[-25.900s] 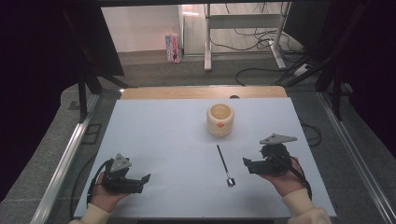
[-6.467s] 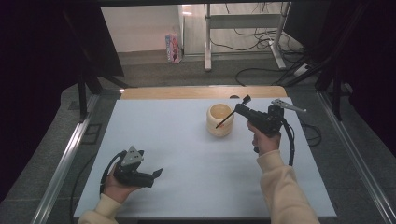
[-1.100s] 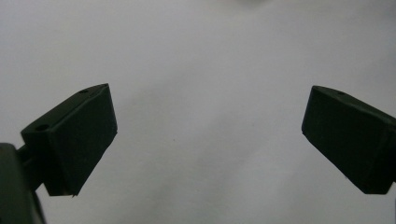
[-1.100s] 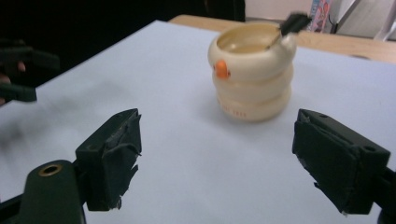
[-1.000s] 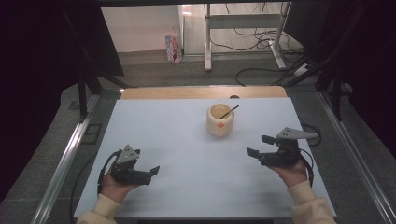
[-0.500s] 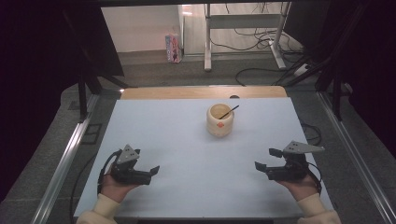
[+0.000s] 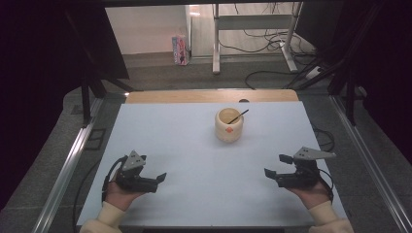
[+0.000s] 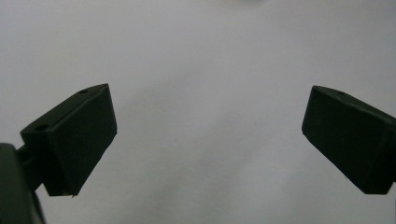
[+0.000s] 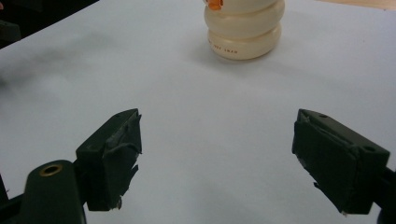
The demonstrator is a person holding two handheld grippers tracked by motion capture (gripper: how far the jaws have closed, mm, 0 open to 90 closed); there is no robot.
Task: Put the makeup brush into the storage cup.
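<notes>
Two hand-held grippers are resting low near the tabletop's front edge, the left hand-held gripper and the right hand-held gripper well apart, both with jaws spread wide and gripping nothing. A cream cup is standing farther back near the middle, a thin dark stick leaning out of it. The right gripper view is catching the cup's ribbed base and tiny lettering; the high view is showing the stick.
</notes>
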